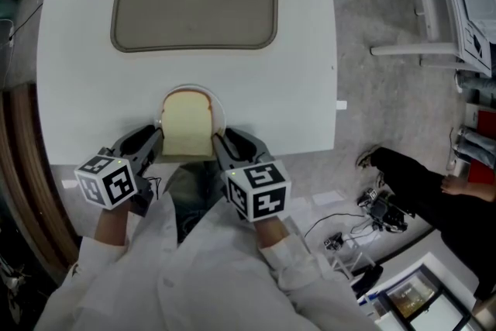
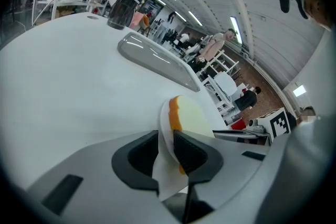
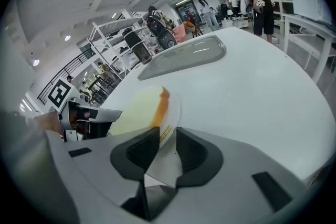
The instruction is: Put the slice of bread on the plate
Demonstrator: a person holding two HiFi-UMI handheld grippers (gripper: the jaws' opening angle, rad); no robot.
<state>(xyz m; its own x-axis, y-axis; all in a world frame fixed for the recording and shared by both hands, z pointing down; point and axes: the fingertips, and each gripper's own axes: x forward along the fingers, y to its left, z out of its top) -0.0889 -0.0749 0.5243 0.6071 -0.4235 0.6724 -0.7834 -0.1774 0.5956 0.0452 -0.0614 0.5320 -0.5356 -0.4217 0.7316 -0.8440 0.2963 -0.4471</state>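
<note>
- Jaws on both sides are pinching opposite rims of the thin white round plate: left gripper on one edge, right gripper on the other
- pale square slice of bread with a brown crust already sits on it, so I'd guess the two-sided grip is for keeping it level
- all of this is at the near edge of the white table, well apart from the grey rounded tray
</note>
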